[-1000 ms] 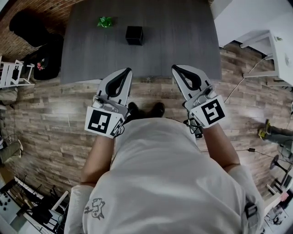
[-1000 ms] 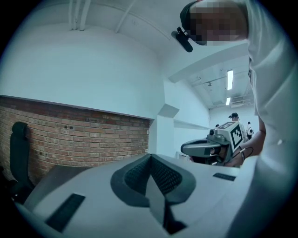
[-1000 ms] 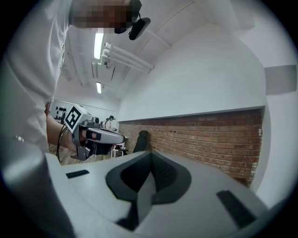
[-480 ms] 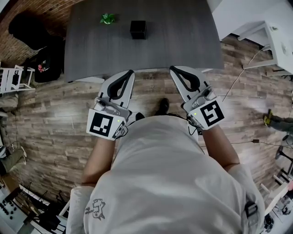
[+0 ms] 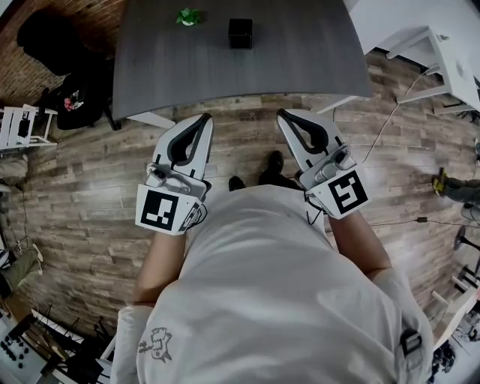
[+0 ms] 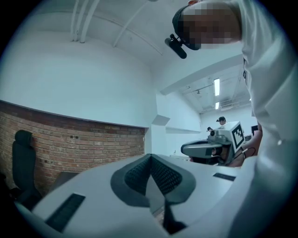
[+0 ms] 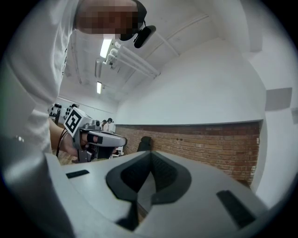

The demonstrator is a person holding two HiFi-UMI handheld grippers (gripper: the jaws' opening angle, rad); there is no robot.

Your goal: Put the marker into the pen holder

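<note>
A small black cube-shaped pen holder [image 5: 240, 33] stands on the dark grey table [image 5: 300, 60] near its far side. A small green thing [image 5: 189, 16] lies left of it, too small to make out. Both grippers are held level over the wooden floor, short of the table's near edge. My left gripper [image 5: 204, 118] is shut with nothing in it; in its own view its jaws [image 6: 150, 158] meet. My right gripper [image 5: 283, 114] is also shut and empty, with its jaws [image 7: 150, 155] closed together. Each gripper view shows the other gripper beside it.
A white table [image 5: 450, 52] stands at the right, with cables [image 5: 390, 135] on the floor near it. A black chair [image 5: 52, 45] and a bag sit left of the table by the brick wall. A white rack [image 5: 19, 124] stands at the far left.
The table, holder and green thing have slid upward in the head view. Both gripper tips, which reached the table's edge before, are now over the floor. The person's feet have shifted.
</note>
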